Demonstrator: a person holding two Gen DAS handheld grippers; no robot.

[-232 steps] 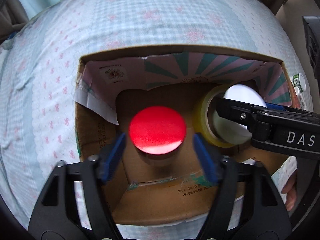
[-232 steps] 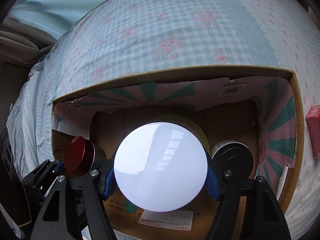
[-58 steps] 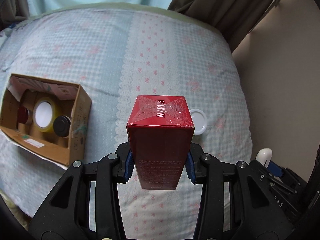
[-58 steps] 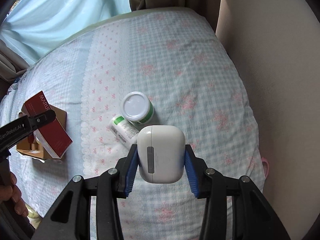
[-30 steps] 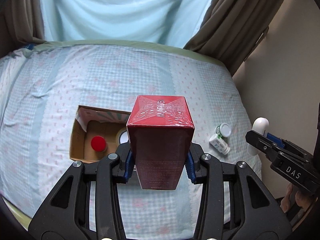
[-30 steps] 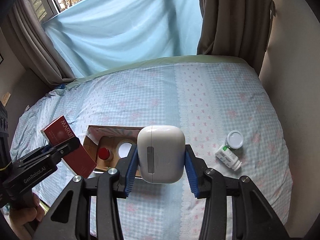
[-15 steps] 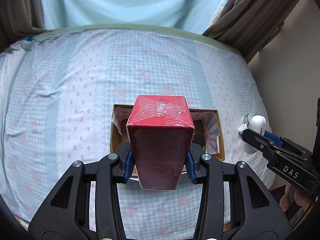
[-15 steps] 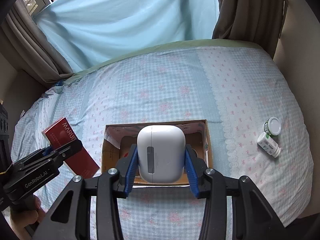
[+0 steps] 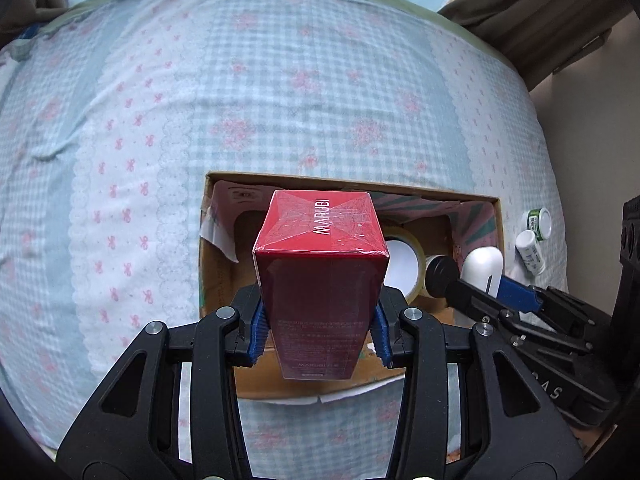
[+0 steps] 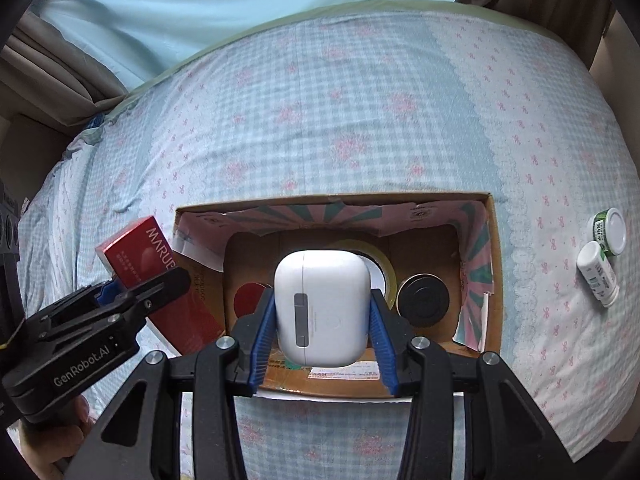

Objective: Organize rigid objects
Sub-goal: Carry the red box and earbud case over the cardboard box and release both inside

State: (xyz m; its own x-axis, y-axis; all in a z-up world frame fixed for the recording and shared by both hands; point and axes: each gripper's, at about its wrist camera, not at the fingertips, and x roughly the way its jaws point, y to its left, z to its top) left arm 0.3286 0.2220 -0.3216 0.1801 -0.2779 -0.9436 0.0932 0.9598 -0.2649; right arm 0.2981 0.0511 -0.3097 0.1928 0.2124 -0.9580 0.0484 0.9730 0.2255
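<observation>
My left gripper (image 9: 319, 332) is shut on a red MARUBI carton (image 9: 320, 276) and holds it above the left part of an open cardboard box (image 9: 208, 264) on the bed. The carton also shows in the right wrist view (image 10: 148, 272). My right gripper (image 10: 322, 344) is shut on a white earbud case (image 10: 322, 306) above the middle of the box (image 10: 494, 248). The case also shows in the left wrist view (image 9: 482, 266). Inside the box stand a red-lidded jar (image 10: 248, 298), a yellow tape roll (image 10: 384, 270) and a black-lidded jar (image 10: 422, 294).
A white-lidded green jar (image 10: 612, 230) and a small white bottle lying on its side (image 10: 598, 268) rest on the bedspread to the right of the box. A wall runs along the bed's right edge. Curtains hang beyond the far edge.
Both grippers have moved down and closer to the box with their loads still held. The box now looks larger in both views.
</observation>
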